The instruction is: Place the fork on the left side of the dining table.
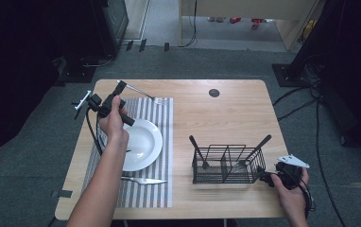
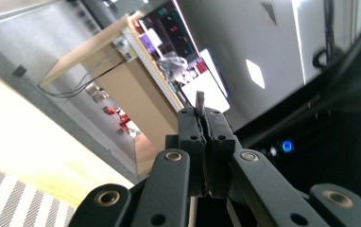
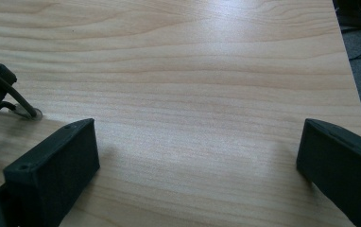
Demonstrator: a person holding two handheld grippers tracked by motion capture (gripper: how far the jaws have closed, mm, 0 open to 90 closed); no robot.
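Above placemat [image 1: 143,156]: left tool [image 2: 202,118] clamps fork [image 1: 141,92] (handle mostly hidden) | right tool [image 3: 195,156] wide open, empty

Table [image 1: 226,118] brightly lit, surroundings dark; overhead glare, soft focus.

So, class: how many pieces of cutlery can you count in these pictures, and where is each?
4. A fork held by the left gripper above the striped placemat; a knife on the mat by the plate; two utensils standing in the wire caddy, which may hide more.
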